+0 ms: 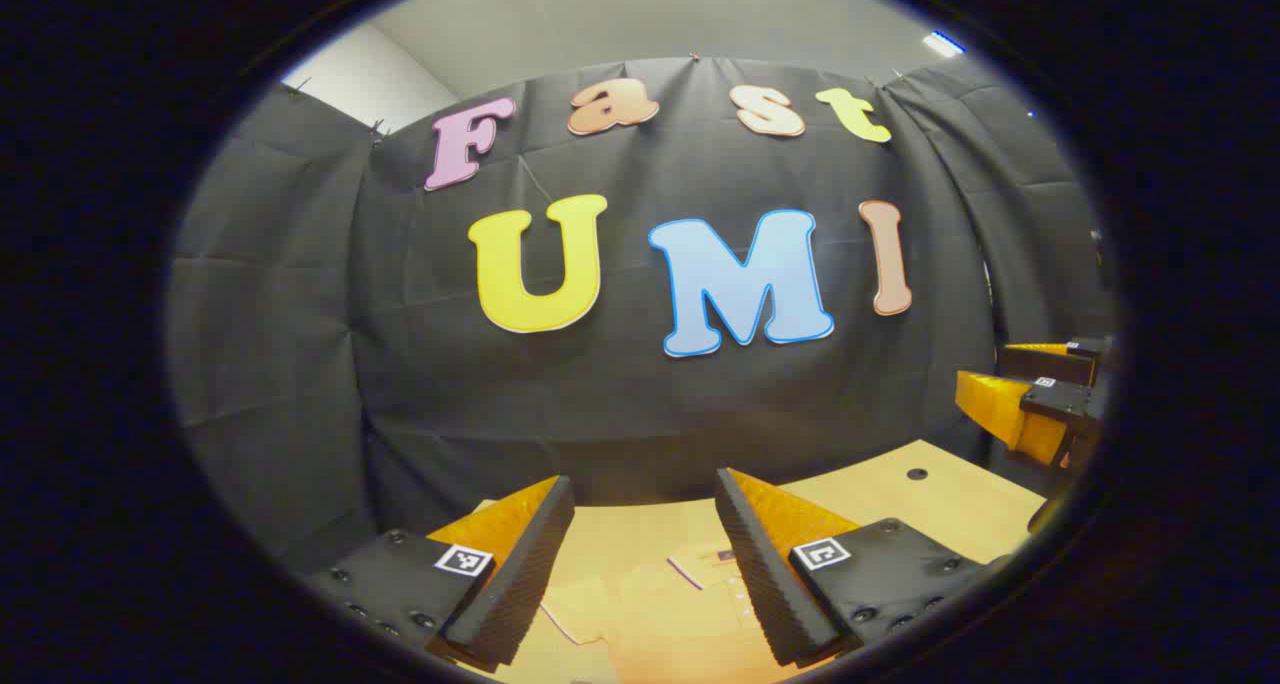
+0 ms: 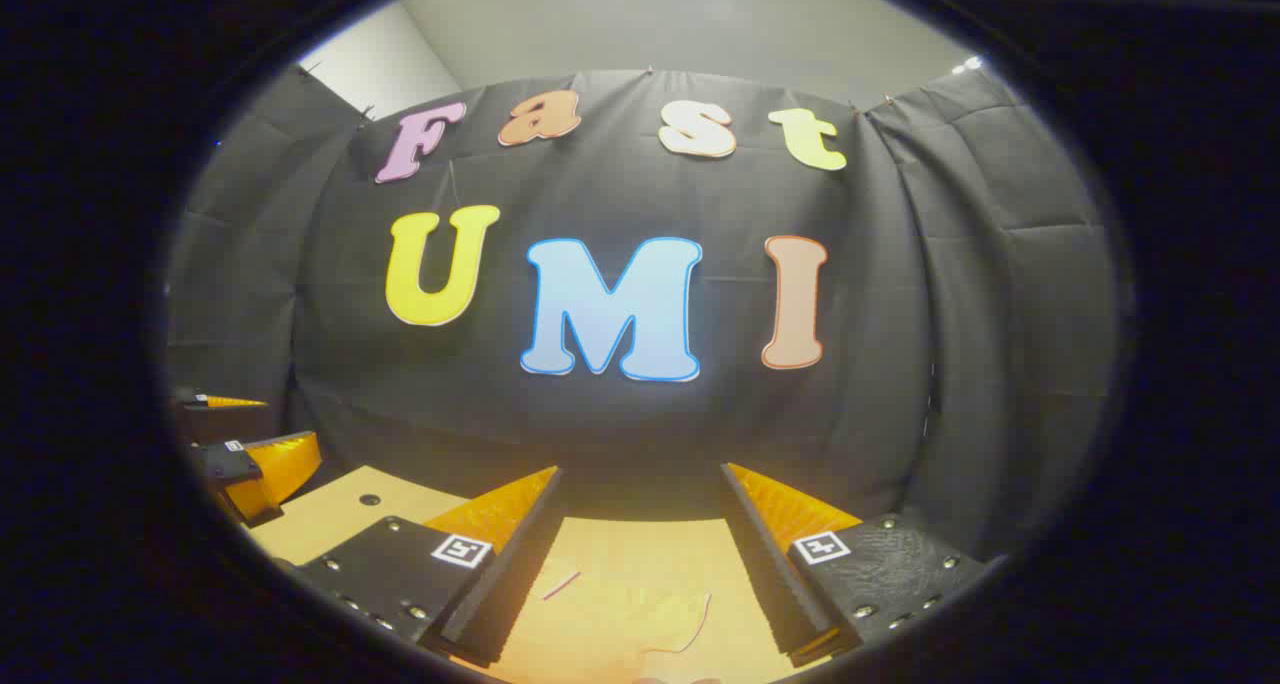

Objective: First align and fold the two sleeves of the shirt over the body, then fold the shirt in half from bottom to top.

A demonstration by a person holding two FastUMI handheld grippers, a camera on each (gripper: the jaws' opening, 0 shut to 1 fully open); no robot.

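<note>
Shirt (image 1: 650, 604) lies flat on table (image 1: 940, 504), collar toward wall.

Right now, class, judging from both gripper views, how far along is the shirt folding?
Done: nothing visibly; the shirt lies on the table, and what shows of it looks flat and unfolded.
In hand: nothing. The left tongs and right tongs hang open above the cloth, holding nothing.
Left: folding both sleeves over the body, then folding the shirt in half from bottom to top.
</note>
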